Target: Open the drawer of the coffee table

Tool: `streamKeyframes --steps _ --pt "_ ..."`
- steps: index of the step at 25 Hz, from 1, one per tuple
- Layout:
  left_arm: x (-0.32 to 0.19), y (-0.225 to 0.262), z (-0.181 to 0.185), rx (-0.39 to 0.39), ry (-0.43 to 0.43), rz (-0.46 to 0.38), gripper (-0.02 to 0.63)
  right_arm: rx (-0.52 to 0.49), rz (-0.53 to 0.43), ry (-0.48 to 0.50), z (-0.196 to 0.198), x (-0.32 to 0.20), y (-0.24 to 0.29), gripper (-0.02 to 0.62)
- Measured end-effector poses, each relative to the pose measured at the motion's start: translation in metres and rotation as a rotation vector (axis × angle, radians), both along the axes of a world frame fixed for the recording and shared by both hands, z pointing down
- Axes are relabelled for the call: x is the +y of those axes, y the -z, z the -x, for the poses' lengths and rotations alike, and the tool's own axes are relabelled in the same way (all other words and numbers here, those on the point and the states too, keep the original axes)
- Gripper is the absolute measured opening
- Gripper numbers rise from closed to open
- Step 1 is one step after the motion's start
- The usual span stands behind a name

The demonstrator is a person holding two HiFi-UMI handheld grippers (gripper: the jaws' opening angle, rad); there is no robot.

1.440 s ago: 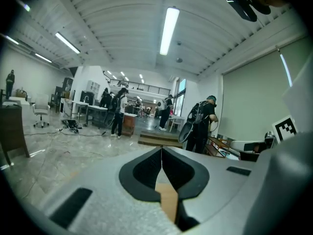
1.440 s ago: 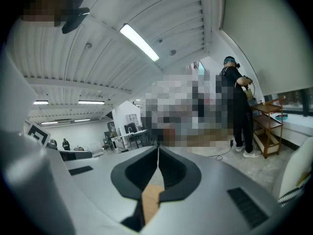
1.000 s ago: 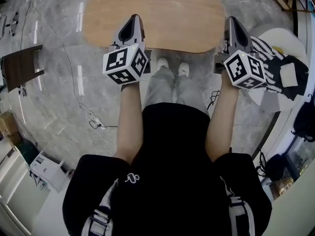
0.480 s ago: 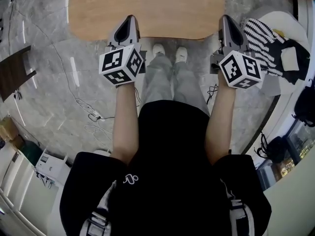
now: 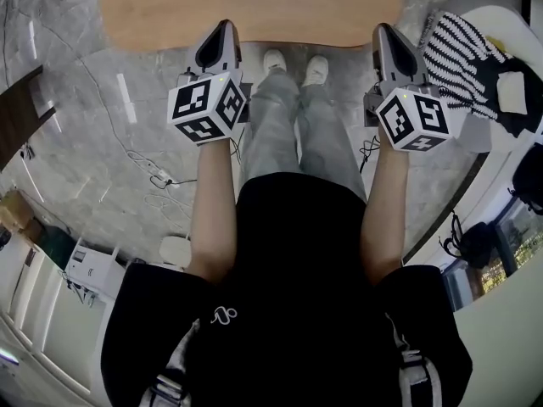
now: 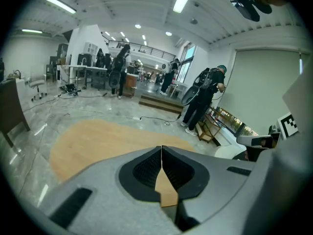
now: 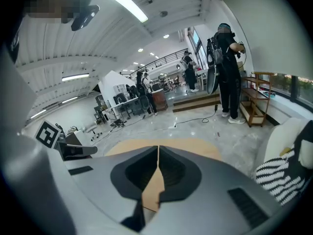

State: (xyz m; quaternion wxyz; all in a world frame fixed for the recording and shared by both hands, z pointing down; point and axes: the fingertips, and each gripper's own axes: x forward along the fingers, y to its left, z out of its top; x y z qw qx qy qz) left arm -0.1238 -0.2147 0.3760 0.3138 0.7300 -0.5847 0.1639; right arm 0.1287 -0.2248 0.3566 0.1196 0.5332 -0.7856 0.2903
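The left tool [image 5: 222, 29] and right tool [image 5: 385, 30] are both clenched shut and empty. They hover well apart over the near edge of the oval wooden desk [image 5: 254, 7]; its drawer is out of sight.

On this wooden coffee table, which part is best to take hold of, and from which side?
Probably the near long edge of the coffee table, approached level from the near side: the flat oval top offers only its rim to the fingers. No drawer front or handle shows in any view.
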Motion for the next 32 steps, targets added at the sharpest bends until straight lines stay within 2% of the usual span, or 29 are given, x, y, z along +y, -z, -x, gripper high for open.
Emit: streamKeyframes --steps 5,18,26,32 --pt "0.017 -0.033 -0.005 -0.003 -0.024 0.046 0.011 0.021 0.051 0.019 -0.005 0.016 -0.038 0.012" --pt "0.065 -0.128 0.007 -0.027 -0.036 0.190 0.012 0.044 0.193 0.052 -0.008 0.066 -0.137 0.012" --pt "0.088 -0.185 0.013 -0.030 -0.073 0.256 0.012 0.061 0.256 0.086 -0.001 0.091 -0.190 0.012" --pt "0.096 -0.221 0.018 0.033 -0.023 0.283 0.012 0.099 0.315 0.113 -0.014 0.111 -0.228 0.013"
